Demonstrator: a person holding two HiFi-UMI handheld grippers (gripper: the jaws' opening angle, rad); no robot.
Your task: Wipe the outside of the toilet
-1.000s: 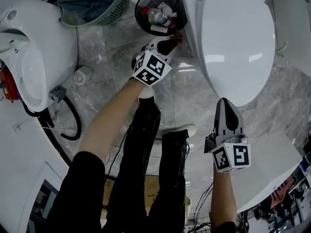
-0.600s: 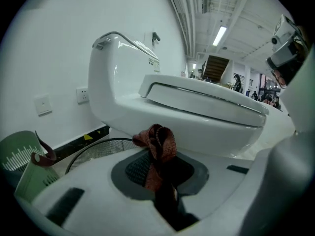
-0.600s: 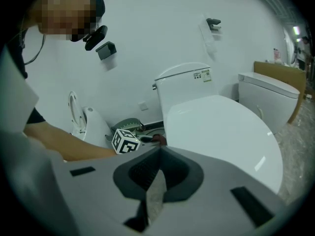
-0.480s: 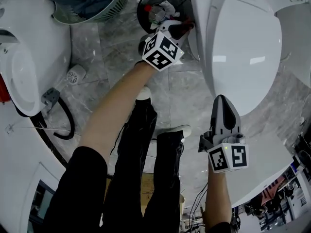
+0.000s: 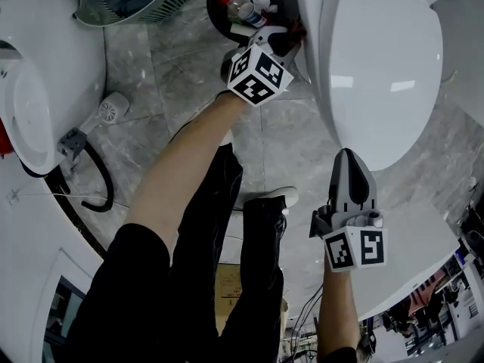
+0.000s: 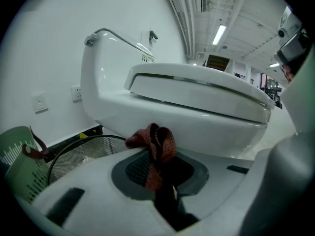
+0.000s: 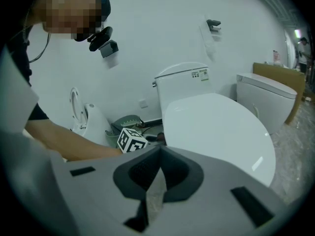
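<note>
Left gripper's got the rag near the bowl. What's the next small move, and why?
Probably ease the left gripper forward until the red cloth presses on the toilet bowl, then begin wiping. Its jaws are shut on the cloth, which sits just short of the white outer wall; contact is unclear.

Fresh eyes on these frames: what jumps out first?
The big white toilet, lid down, fills the head view's upper right. The left claw pinches a dark red cloth beside its bowl, next to a black mesh bin of rubbish. The right claw hangs shut and empty near the toilet's front.
</note>
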